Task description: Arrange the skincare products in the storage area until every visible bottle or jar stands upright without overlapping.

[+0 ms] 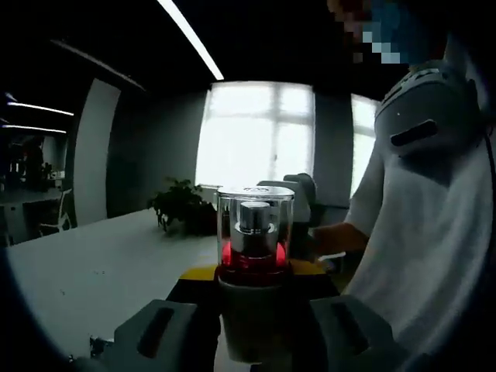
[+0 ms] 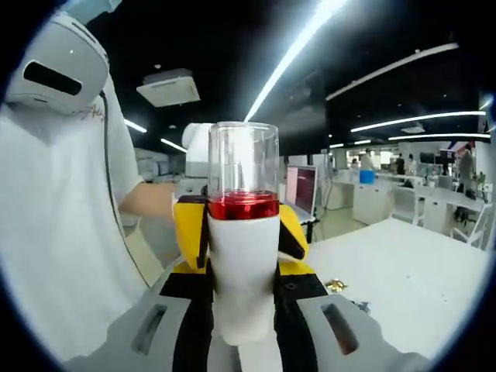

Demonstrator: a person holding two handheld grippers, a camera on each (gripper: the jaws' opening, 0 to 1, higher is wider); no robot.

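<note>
Two grippers are sharing one white pump bottle with a red metallic collar and clear plastic cap (image 1: 254,256), holding it upright in the air. In the left gripper view, the left gripper (image 1: 252,306) is clamping the bottle's body between its jaws, with a white table (image 1: 93,271) and a dark potted plant (image 1: 180,203) far behind. In the right gripper view, the right gripper (image 2: 244,310) is pinching the same bottle (image 2: 243,232), a person in a white shirt (image 2: 54,225) standing near left.

Bottle (image 2: 242,256) base hidden btwn tool jaws; contents prob unreadable.
</note>
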